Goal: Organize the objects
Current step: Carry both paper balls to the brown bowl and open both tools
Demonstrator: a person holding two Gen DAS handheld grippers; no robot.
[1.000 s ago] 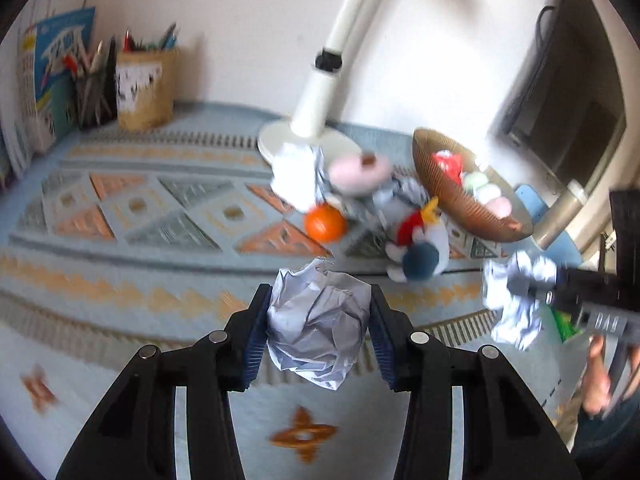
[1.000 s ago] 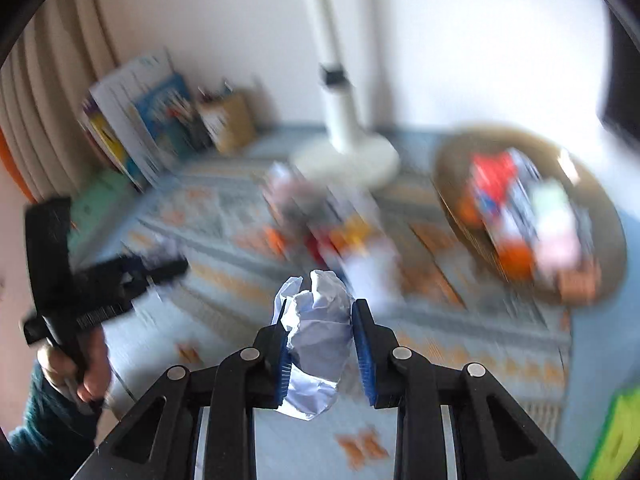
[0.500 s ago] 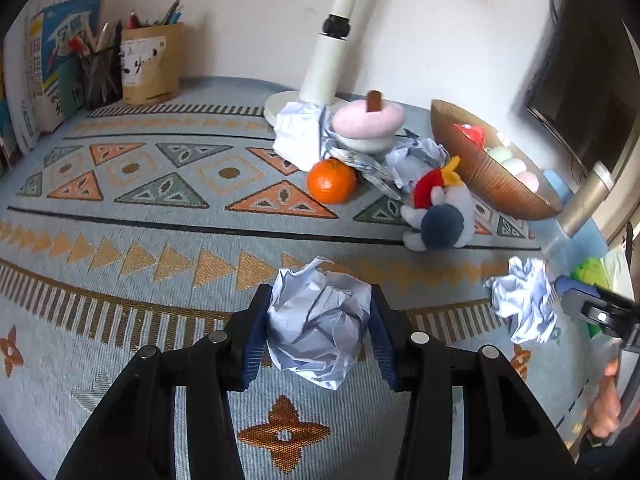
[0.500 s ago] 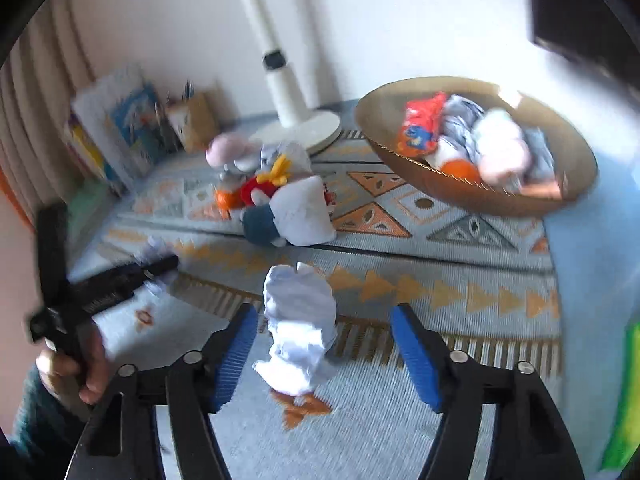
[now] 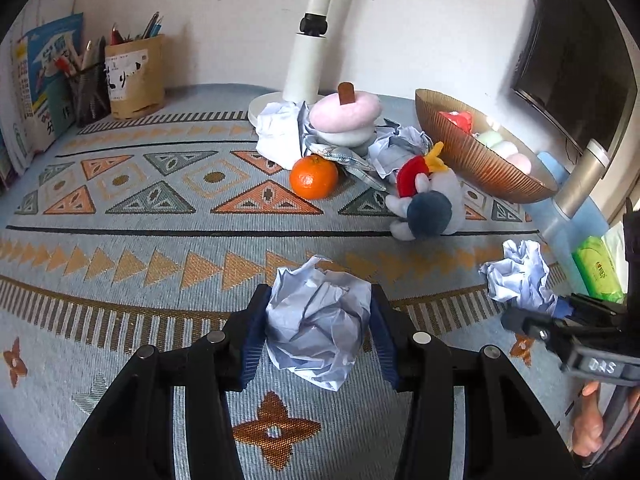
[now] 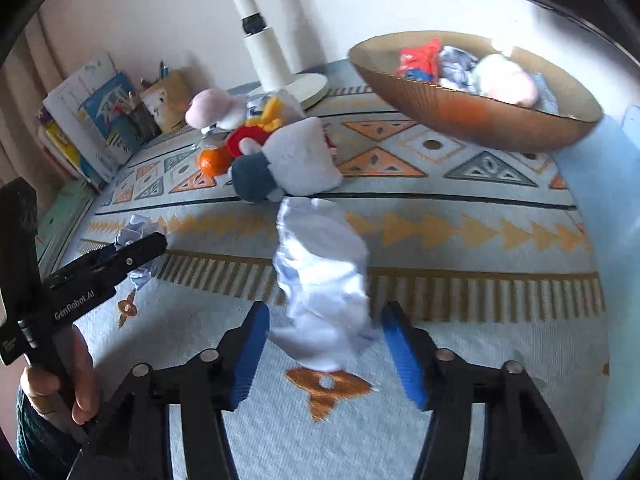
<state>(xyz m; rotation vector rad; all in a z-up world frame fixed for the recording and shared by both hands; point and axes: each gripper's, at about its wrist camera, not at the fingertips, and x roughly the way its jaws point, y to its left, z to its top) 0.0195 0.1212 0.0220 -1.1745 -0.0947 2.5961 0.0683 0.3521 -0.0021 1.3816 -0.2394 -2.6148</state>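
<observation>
Gripping a crumpled paper ball between both blue pads, the left gripper is closed on it above the patterned mat, on the near side of the plush bird. A second crumpled paper sits between the fingers of the right gripper, whose jaws stand wide apart with a gap on each side, so neither pad touches it; it looks blurred, and whether it rests on the mat cannot be told. This paper also lies on the near side of the plush bird.

Just beside the plush bird, on its far side, an orange lies on the mat, touching a heap of more crumpled paper and a pink and white ring stacker. Behind that heap stands a white lamp base. To the right of the plush bird, a brown ribbed bowl holds several soft things. Well apart to the left, against the wall, a brown pen holder stands next to some books.
</observation>
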